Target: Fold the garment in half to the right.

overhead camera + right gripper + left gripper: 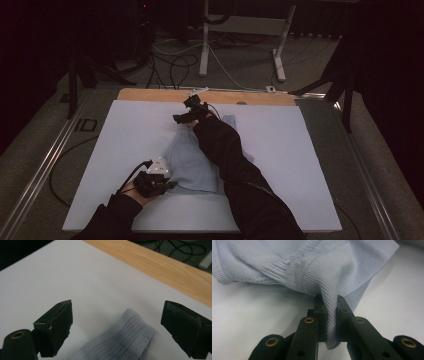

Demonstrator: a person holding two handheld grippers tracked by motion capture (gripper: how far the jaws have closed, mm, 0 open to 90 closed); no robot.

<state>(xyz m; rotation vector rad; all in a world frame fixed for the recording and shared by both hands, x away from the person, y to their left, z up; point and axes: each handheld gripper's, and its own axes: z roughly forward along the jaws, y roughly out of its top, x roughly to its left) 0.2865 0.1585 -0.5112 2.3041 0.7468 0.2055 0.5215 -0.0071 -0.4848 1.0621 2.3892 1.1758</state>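
Near end first: the left tool [330, 322] at about 7 o'clock on the desk [125, 150] is pinching a thin fold of the pale blue garment [192, 162], which lies mid-desk. That pinch could slip if tugged. Up at 12 o'clock the right tool [116, 325] is spread wide over the ribbed cuff [130, 336]; it could easily close on air or shove the cuff away.

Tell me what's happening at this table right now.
A person is working a pale blue garment on a white table with a handheld gripper in each hand. The left gripper is shut on a ribbed fold at the garment's near edge, pinching the cloth between its jaws. The right gripper is reached across to the far end, jaws wide open on either side of a ribbed hem that lies flat on the table, not yet gripped.
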